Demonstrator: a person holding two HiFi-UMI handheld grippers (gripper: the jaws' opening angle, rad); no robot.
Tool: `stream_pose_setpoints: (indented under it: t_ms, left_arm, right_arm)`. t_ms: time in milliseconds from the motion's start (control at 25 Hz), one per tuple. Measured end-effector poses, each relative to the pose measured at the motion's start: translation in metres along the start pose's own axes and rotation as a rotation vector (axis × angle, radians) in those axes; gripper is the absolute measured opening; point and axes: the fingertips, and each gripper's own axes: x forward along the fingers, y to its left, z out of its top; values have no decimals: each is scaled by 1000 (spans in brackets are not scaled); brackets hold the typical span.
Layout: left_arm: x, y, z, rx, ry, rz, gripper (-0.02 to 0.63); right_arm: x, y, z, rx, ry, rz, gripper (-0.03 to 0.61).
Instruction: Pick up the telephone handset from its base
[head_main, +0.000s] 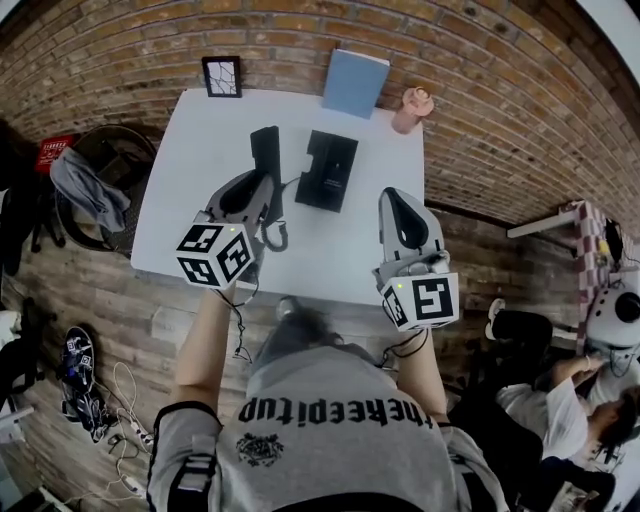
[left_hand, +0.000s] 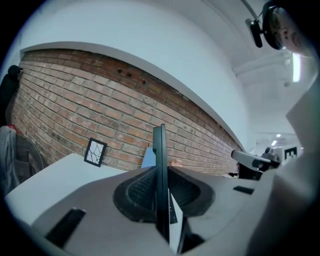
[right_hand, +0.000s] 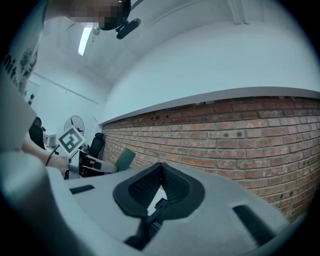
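The black telephone handset is off its base and hangs above the white table, left of the base. My left gripper is shut on its lower part. In the left gripper view the handset stands edge-on and upright between the jaws of the left gripper. A coiled cord hangs below the left gripper. My right gripper hovers over the table's right front part, apart from the base. In the right gripper view its jaws meet at the tips with nothing held.
A small framed picture, a blue book and a pink figure line the table's far edge by the brick wall. A fan with cloth on it stands left of the table. Cables lie on the floor.
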Motion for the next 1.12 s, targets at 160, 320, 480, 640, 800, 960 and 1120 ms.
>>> stream_pose_setpoints:
  t_ms: [160, 320, 480, 640, 800, 960, 1120]
  left_arm:
    - [-24, -9, 11, 22, -53, 36, 66]
    - [-46, -18, 21, 53, -102, 74, 66]
    - [-67, -32, 32, 81, -153, 96, 65]
    - [-87, -45, 42, 122, -202, 123, 65]
    - [-104, -59, 51, 151, -243, 140, 64]
    - [-118, -73, 54, 164, -279, 155, 64]
    - [-132, -86, 56, 182, -313, 175, 64]
  right_arm:
    - [-11, 3, 7, -1, -13, 15, 3]
    - [-19, 8, 13, -3, -33, 33, 3]
    - [-30, 12, 20, -2, -49, 48, 3]
    - [-39, 14, 26, -2, -65, 59, 3]
    - [-49, 15, 31, -1, -75, 66, 3]
    - [-62, 16, 35, -5, -87, 71, 3]
    - [-75, 16, 39, -9, -97, 73, 3]
